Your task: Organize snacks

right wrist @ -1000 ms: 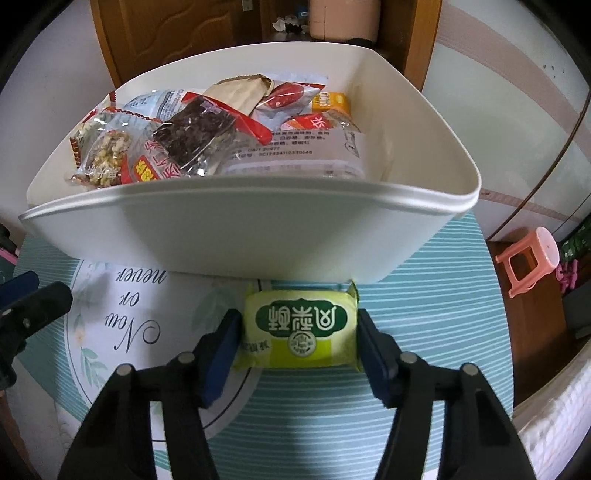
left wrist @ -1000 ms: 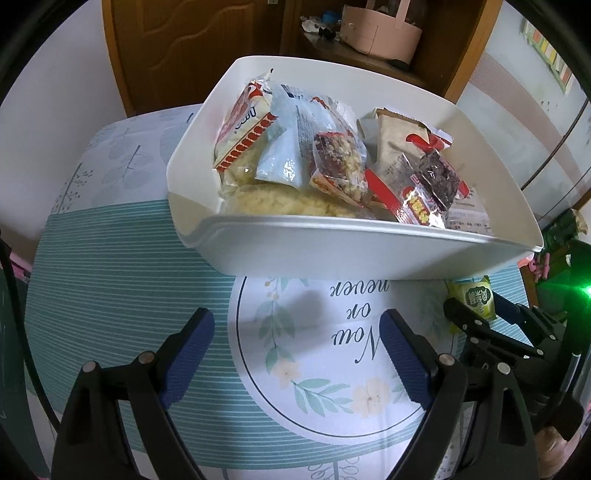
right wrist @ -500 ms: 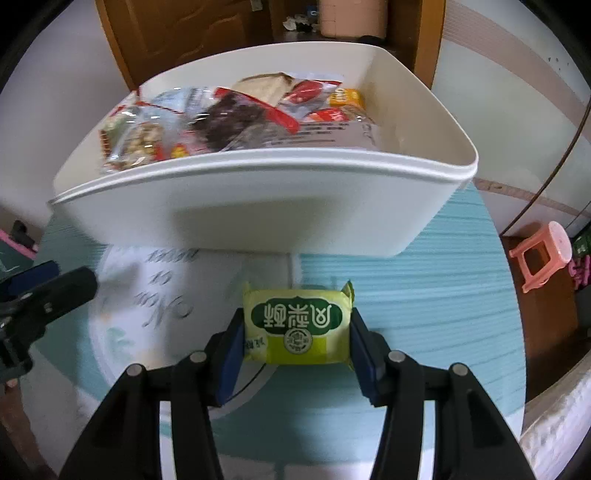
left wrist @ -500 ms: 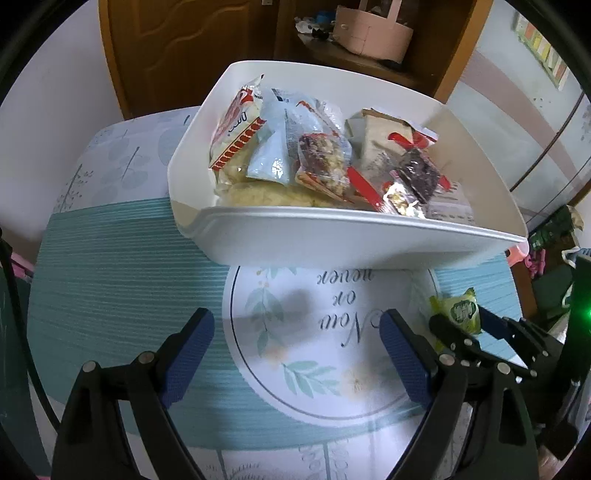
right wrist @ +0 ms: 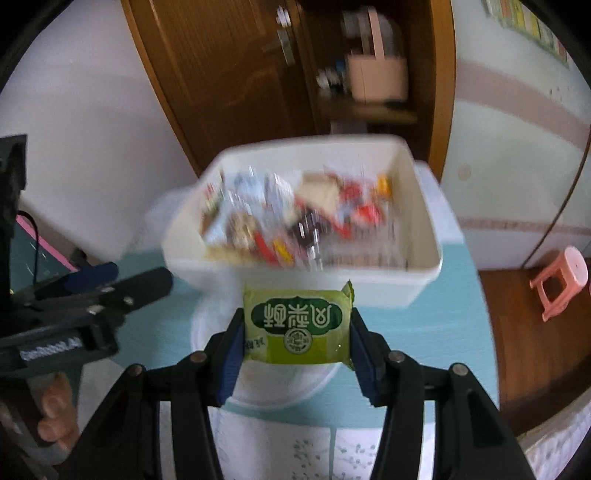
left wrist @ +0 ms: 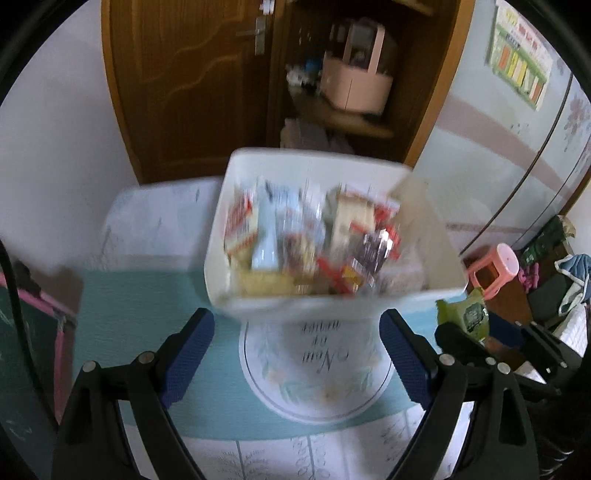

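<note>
The right gripper (right wrist: 296,330) clamps a flat, glossy green snack packet (right wrist: 297,325); the left gripper (left wrist: 295,358) gapes wide, empty, before the white plastic bin (left wrist: 314,306).

A brown wooden door (left wrist: 184,85) with a metal handle (left wrist: 258,31) fills the upper centre-left of the left view; right of it, a pink handled caddy (left wrist: 356,79) sits on a wooden shelf (left wrist: 343,120). A small pink plastic stool (right wrist: 561,280) stands on the brown floor at the right edge. A colourful wall chart (left wrist: 519,61) hangs upper right.
</note>
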The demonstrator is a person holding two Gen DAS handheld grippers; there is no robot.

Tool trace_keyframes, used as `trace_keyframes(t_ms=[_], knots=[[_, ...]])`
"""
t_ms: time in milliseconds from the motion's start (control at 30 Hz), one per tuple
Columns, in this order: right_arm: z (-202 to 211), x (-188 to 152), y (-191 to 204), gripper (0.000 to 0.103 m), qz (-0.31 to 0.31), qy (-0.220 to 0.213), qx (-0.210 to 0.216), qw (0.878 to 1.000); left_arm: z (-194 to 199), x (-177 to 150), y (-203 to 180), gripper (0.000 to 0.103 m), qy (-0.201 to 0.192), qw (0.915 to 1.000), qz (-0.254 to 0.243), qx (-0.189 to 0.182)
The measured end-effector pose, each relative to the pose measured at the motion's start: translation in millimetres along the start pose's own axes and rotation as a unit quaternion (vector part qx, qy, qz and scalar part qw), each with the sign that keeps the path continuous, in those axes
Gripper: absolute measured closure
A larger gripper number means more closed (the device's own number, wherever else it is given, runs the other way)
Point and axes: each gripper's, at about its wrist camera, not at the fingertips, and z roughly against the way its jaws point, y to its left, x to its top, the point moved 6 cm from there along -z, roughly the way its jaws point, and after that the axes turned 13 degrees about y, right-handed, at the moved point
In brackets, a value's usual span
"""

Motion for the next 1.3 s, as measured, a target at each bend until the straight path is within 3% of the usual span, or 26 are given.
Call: trace_keyframes(t_ms=[200, 267, 367, 633, 700, 767, 800, 1300], knots=[[60.3, 53.5, 7.4, 0.05, 0.013, -0.063, 0.001, 0.998, 45.8, 51.2, -0.1, 0.006, -0.055, 0.9984, -0.004, 0.016], [74.6, 72.5, 10.2, 0.05, 0.021, -0.085, -0.009, 0.996, 55.9, 66.0, 0.8, 0.0, -0.069, 0.9972, -0.002, 0.029], [89.8, 94.9, 9.8, 0.05, 0.029, -0.104, -0.028, 0.994, 65.9, 85.2, 2.4, 0.0, -0.084, 0.9957, -0.003, 0.039], [71.1, 141.7, 1.6, 0.046, 0.018, -0.092, -0.049, 0.994, 63.3, 111.3, 13.6, 0.0, -0.086, 0.9948, 0.003, 0.054], [62.7, 144.5, -0.2, 0.045, 0.011, -0.079, -0.045, 0.996, 59.7, 112.8, 15.9, 0.0, -0.084, 0.9949, 0.003, 0.057], [54.9, 146.7, -1.9, 0.031, 0.005, -0.069, -0.043, 0.997, 55.5, 113.2, 18.7, 0.0, -0.078, 0.9953, 0.005, 0.057], [54.1, 147.4, -2.8, 0.029, 0.002, -0.069, -0.047, 0.997, 54.7, 111.7, 18.5, 0.0, -0.077, 0.9954, 0.006, 0.057], [57.6, 121.5, -5.2, 0.028, -0.019, -0.051, -0.036, 0.998, 61.6, 85.2, 18.3, 0.0, -0.067, 0.9963, 0.013, 0.053]])
